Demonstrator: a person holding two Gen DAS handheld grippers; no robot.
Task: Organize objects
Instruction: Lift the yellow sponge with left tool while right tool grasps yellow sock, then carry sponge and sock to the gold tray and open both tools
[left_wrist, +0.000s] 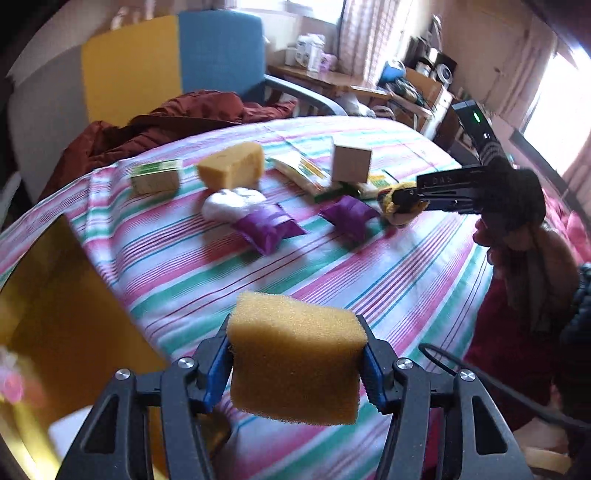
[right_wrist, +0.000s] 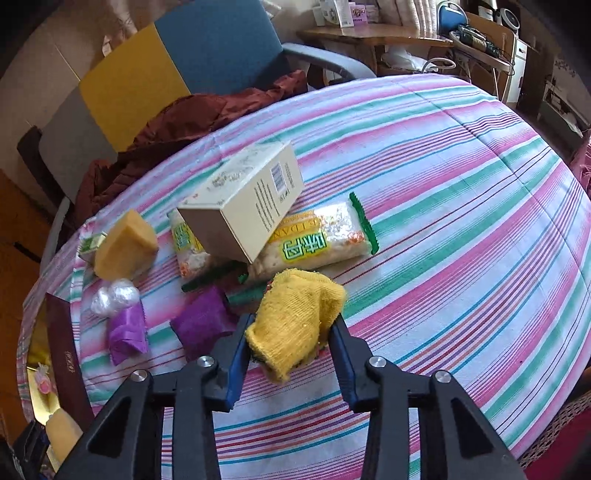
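Note:
My left gripper (left_wrist: 297, 363) is shut on a yellow sponge (left_wrist: 295, 354) and holds it above the striped tablecloth (left_wrist: 388, 266). My right gripper (right_wrist: 291, 343) is shut on a yellow cloth (right_wrist: 295, 317); it also shows in the left wrist view (left_wrist: 404, 201) at the right. On the table lie a second yellow sponge (right_wrist: 123, 245), a cream box (right_wrist: 243, 206) resting on snack packets (right_wrist: 317, 243), two purple packets (right_wrist: 201, 325), a white plastic wad (right_wrist: 112, 297) and a small green box (left_wrist: 155, 179).
A gold-lined box (left_wrist: 74, 317) stands at the table's left edge, with a dark red lid (right_wrist: 68, 354). A red jacket (left_wrist: 166, 125) lies on a blue and yellow chair (right_wrist: 207, 48) behind. A cluttered desk (left_wrist: 332, 77) stands at the back.

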